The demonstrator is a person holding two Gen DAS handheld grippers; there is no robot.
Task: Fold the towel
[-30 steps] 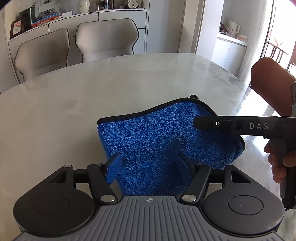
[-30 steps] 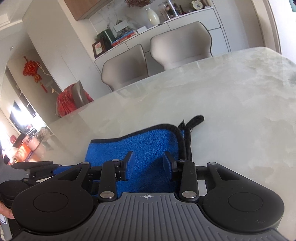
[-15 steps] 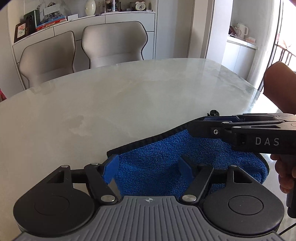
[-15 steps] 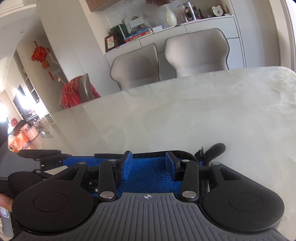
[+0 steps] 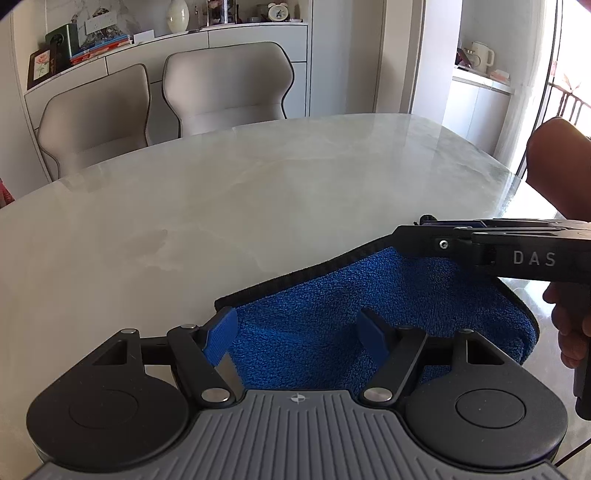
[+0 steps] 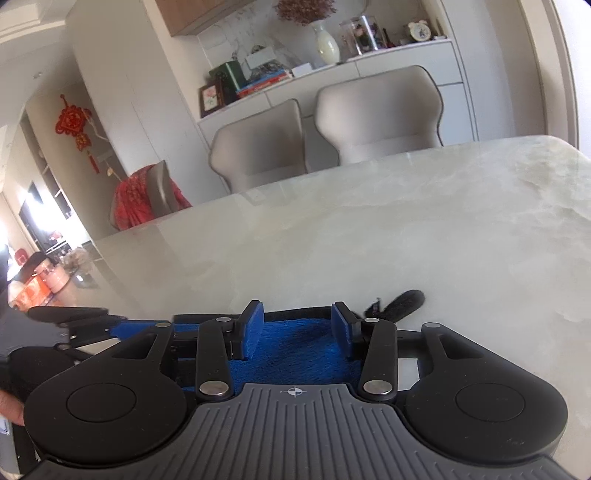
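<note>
- Towel (image 5: 325, 317): a blue terry cloth with a dark bound edge, lying folded on the pale marble table (image 5: 221, 206), close in front of both cameras, toward the near right part of the tabletop in the left wrist view.
- Left gripper (image 5: 297, 332): its two blue-padded fingers stand spread apart, low over the near part of the towel. The left pad (image 5: 221, 334) sits at the cloth's left corner by the dark edge; whether either pad touches the fabric I cannot tell. Nothing is pinched between them.
- Right gripper (image 6: 297, 325): its blue pads are also parted, with the towel's blue surface showing in the gap between them. It sits low over the cloth's far edge; contact cannot be judged.
- In the left wrist view the right gripper's black body, lettered DAS, reaches in from the right over the towel's raised far right corner, with the person's right hand (image 5: 570, 325) on the handle.
- A black hanging loop (image 6: 402, 301) lies on the marble at the towel's far right corner, just beyond the right gripper's right finger.
- Farther off, the tabletop stretches to two grey upholstered chairs (image 5: 229, 88) pushed against its far side.
- Behind them a white sideboard (image 5: 258, 33) carries a vase, books, a framed picture and a small clock.
</note>
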